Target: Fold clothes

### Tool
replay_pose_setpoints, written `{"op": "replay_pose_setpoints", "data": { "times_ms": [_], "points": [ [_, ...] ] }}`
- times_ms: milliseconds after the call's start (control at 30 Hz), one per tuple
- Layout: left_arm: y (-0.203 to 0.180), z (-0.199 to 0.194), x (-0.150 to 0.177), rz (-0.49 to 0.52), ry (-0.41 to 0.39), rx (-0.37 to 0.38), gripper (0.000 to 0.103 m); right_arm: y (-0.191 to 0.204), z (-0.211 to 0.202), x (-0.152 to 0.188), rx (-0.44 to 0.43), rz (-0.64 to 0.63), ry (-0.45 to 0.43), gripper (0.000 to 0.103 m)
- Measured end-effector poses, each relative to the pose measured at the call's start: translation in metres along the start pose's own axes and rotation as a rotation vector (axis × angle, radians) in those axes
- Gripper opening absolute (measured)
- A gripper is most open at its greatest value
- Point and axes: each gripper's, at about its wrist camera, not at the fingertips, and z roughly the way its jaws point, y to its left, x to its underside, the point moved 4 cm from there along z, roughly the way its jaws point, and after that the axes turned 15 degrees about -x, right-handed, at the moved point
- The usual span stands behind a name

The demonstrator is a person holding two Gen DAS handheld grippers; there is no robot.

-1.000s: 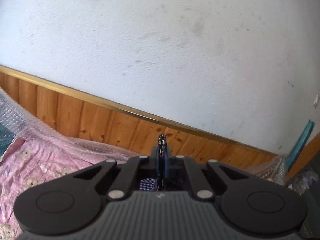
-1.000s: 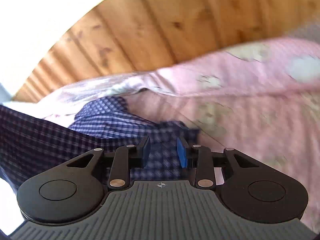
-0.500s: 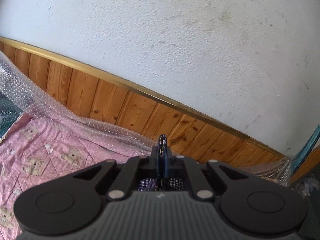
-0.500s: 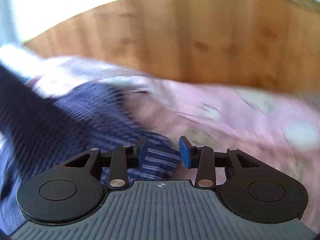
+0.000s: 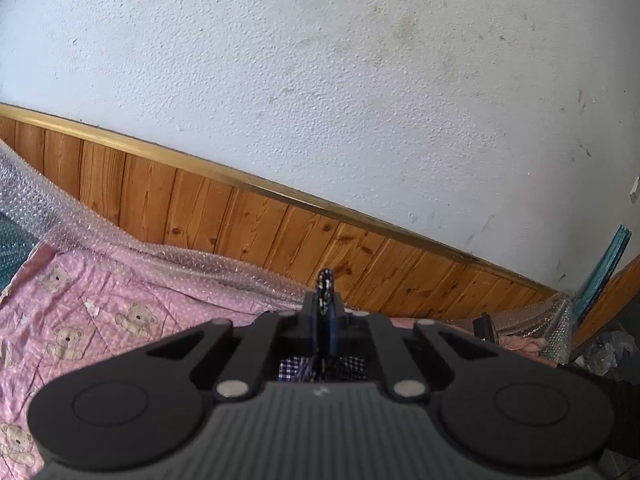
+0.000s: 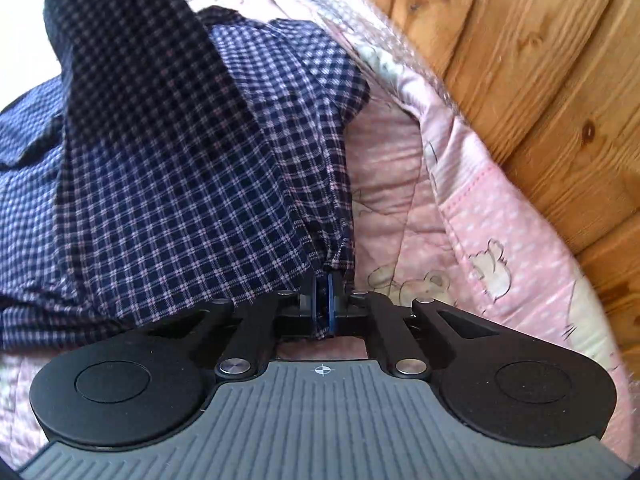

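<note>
Checked shirt [image 6: 180,184]: thin, limp cloth, light, drapes and bunches, so best held at hems or corners; it hangs over the pink bear-print bed cover [image 6: 472,232]. Right gripper [image 6: 323,300] fingers clamped on a gathered edge; left gripper [image 5: 323,312] fingers pinched together on checked fabric. Wooden wall panelling [image 5: 248,224] and bubble wrap [image 5: 120,240] lie close behind, limiting room to spread.

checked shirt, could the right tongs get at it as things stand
Yes, it seems they already have it: the right tongs are shut on a bunched edge of the checked shirt, with nothing between them. The rest drapes over the pink quilt.
</note>
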Motion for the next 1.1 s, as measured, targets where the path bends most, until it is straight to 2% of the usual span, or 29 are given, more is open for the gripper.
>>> {"op": "replay_pose_setpoints", "data": {
  "times_ms": [100,167,300,367,433,467,533,600,667,800,867,900,967,1033,1100],
  "points": [
    [0.007,-0.004,-0.002,-0.027,-0.009,-0.016,0.006,-0.001,-0.011,-0.005,0.024,-0.026,-0.019,0.000],
    [0.012,-0.006,-0.003,-0.043,-0.023,-0.055,0.006,-0.004,-0.018,-0.011,0.062,-0.024,-0.060,0.000],
    [0.022,0.002,0.000,-0.071,0.015,-0.108,0.006,-0.009,-0.012,-0.027,0.111,0.002,-0.115,0.000],
    [0.026,0.007,0.005,-0.050,0.040,-0.172,0.006,-0.008,0.001,-0.029,0.112,0.012,-0.108,0.000],
    [0.031,0.012,0.008,-0.041,0.060,-0.221,0.006,-0.010,0.004,-0.023,0.185,0.058,-0.122,0.003],
    [0.034,0.015,0.008,-0.048,0.062,-0.232,0.006,-0.014,-0.006,-0.015,0.212,0.139,-0.173,0.004],
    [0.043,0.016,0.006,-0.073,0.046,-0.259,0.006,-0.020,-0.025,0.002,0.266,0.302,-0.276,0.021],
    [0.053,0.024,0.007,-0.092,0.050,-0.309,0.006,-0.009,-0.048,0.030,0.312,0.469,-0.388,0.031],
    [0.063,0.037,0.009,-0.104,0.070,-0.376,0.006,0.018,-0.059,0.055,0.294,0.581,-0.468,0.031],
    [0.082,0.063,0.014,-0.130,0.110,-0.511,0.007,0.086,-0.036,0.074,0.219,0.656,-0.494,0.031],
    [0.092,0.076,0.022,-0.128,0.150,-0.610,0.013,0.110,-0.015,0.076,0.185,0.665,-0.477,0.031],
    [0.095,0.080,0.027,-0.122,0.164,-0.635,0.020,0.121,-0.004,0.077,0.169,0.668,-0.468,0.030],
    [0.100,0.087,0.036,-0.110,0.191,-0.680,0.024,0.132,0.007,0.074,0.208,0.628,-0.443,0.029],
    [0.088,0.080,0.038,-0.077,0.182,-0.635,0.031,0.136,-0.003,0.073,0.243,0.638,-0.437,0.028],
    [0.077,0.074,0.039,-0.044,0.173,-0.589,0.040,0.135,-0.018,0.068,0.293,0.635,-0.485,0.028]
  ]
}}
